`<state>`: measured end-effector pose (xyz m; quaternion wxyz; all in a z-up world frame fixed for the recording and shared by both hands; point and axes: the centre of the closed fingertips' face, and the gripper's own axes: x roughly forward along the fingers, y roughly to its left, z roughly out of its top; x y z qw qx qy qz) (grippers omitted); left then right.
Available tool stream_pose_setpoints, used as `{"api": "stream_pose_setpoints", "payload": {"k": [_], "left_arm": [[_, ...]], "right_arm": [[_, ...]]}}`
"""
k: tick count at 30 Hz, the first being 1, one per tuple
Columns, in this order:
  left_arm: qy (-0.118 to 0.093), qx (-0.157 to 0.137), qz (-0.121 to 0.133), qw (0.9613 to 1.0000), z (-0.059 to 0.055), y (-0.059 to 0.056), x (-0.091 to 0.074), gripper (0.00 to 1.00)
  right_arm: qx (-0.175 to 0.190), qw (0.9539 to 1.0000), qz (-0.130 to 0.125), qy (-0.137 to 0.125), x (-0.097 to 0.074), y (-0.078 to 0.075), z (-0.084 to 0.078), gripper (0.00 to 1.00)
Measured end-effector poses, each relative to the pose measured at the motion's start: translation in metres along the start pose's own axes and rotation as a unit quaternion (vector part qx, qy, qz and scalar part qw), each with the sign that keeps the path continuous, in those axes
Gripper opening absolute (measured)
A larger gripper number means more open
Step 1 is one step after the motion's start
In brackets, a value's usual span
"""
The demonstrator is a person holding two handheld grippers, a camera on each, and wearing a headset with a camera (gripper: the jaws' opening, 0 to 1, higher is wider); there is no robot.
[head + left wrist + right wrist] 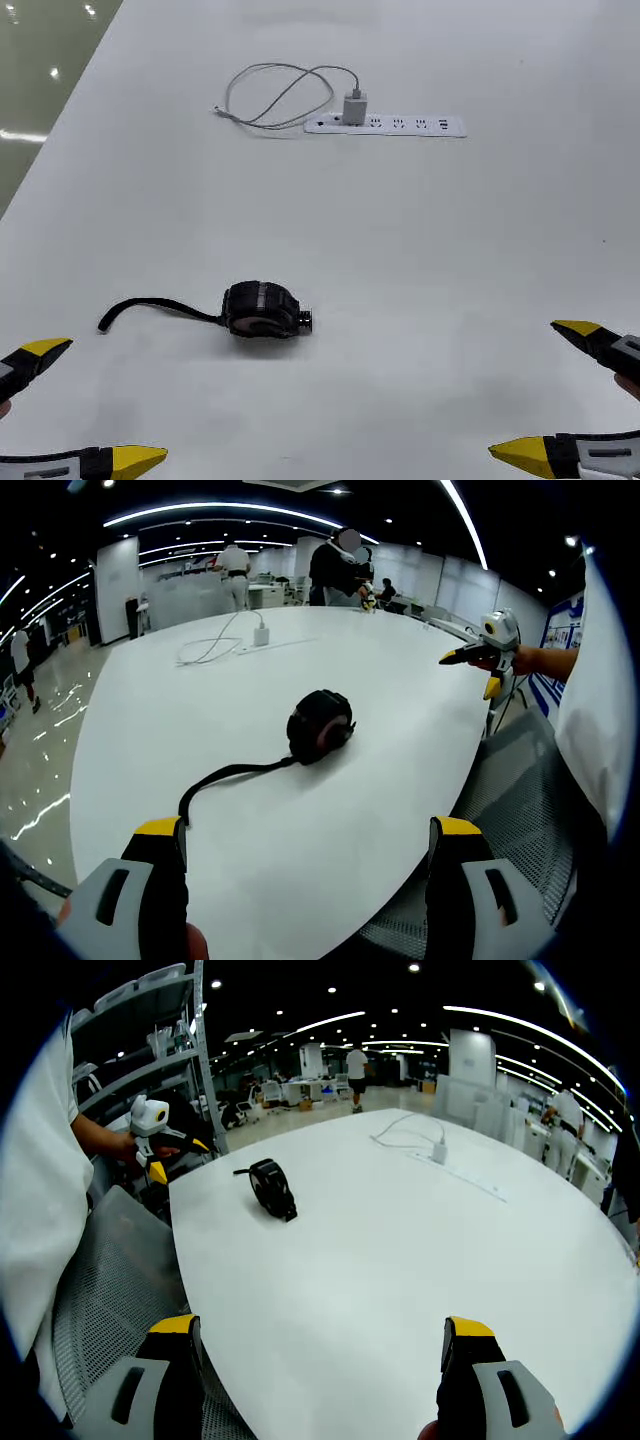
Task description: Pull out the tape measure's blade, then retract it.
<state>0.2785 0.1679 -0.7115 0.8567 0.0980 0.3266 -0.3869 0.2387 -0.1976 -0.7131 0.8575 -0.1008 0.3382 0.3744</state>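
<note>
So, head view, tape measure (262, 310): lies on its side on the white table (450, 250). The blade is wound in and just the end hook (306, 320) pokes out on its right.
Head view, wrist strap (150, 308): a limp black loop trailing left of the tape measure.
Head view, left claw (118, 400): released, jaws wide apart, left of the tape measure and nearer the person, well apart from it.
Head view, right claw (522, 388): also released, jaws spread, far right of the tape measure.
Head view, power strip (400, 124): well beyond the tape measure, out of the way.
Left gripper view, handling: the case (320, 723) looks compact, hard and probably fairly weighty. It should sit firm under a squeeze across its flat sides. The strap is soft and no use for bracing.
Left gripper view, pose: the jaws point along the table toward the strap side of the tape measure, with nothing between them.
Right gripper view, handling: the blade is likely thin springy steel, slick and quick to snap back. The small hook is the place to pinch.
Right gripper view, pose: the jaws are open and level, and the tape measure (272, 1188) sits ahead and to the left of them.
</note>
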Motion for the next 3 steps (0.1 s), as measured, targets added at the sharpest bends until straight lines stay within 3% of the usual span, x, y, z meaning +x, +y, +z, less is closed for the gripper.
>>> {"api": "stream_pose_setpoints", "payload": {"k": [3], "left_arm": [[0.0,-0.002,-0.003,1.0,0.0003,-0.0005,0.0002,0.99]], "right_arm": [[0.001,1.0,0.0,0.0,0.0,-0.0005,-0.0003,0.99]]}}
